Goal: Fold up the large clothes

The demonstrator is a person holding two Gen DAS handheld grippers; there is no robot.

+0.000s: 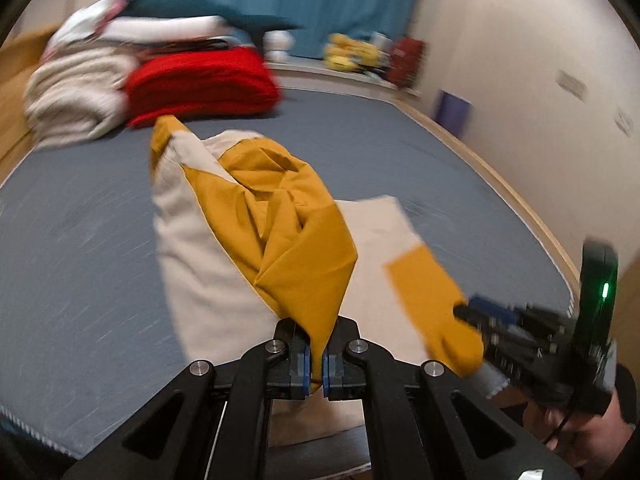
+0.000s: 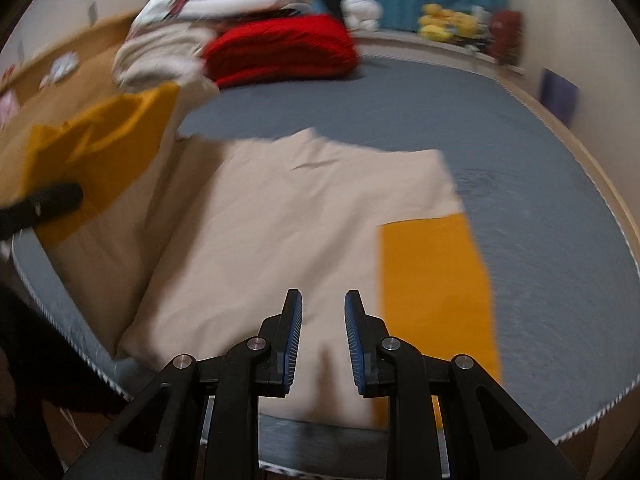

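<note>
2 tongs: left (image 1: pixel 316 354) pinches the garment's (image 2: pixel 288 216) mustard edge, right (image 2: pixel 323 316) gapes over it.

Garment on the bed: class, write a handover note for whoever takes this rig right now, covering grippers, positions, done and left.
Left gripper: shut on a mustard fold of the garment, lifting that part off the bed.
Right gripper: open, holding nothing, over the beige body near the front edge.
Garment: beige panel lies flat on the bed; mustard sleeve lies flat on its right side.
Pile of folded clothes sits at the far end.
Done: garment spread, one side raised.
Left: probably lay the lifted side across, fold the sleeve, halve, stack.
</note>
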